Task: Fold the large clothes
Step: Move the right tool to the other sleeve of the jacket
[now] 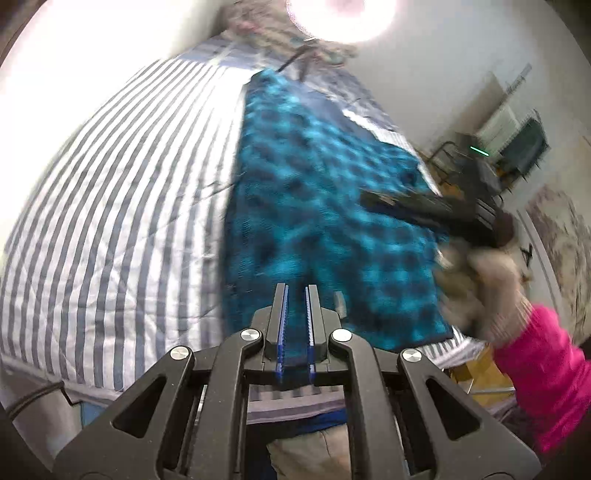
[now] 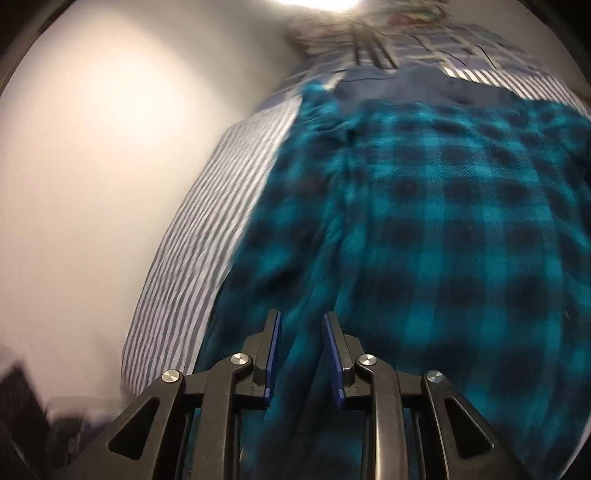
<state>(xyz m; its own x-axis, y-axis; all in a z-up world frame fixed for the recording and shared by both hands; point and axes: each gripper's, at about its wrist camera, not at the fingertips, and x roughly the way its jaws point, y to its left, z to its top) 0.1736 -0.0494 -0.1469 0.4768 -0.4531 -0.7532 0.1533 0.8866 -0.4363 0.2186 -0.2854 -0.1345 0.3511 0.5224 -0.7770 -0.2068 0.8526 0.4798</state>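
A teal and black checked fleece garment (image 1: 325,206) lies spread along a striped bed. My left gripper (image 1: 295,288) hovers at its near edge, jaws drawn to a narrow slit that teal cloth fills. Further right in the same view, blurred, a hand (image 1: 480,269) in a pink sleeve (image 1: 546,369) holds the dark right gripper over the garment's right side. In the right wrist view the garment (image 2: 443,229) fills most of the picture. My right gripper (image 2: 301,317) is open just above it, and the cloth shows between its blue pads (image 2: 275,332) without being pressed.
The blue and white striped bedcover (image 1: 110,206) stretches left of the garment to a pale wall (image 2: 92,147). A rumpled pile of bedding (image 1: 280,33) sits at the far end. Furniture and a dark chair (image 1: 480,158) stand to the right of the bed.
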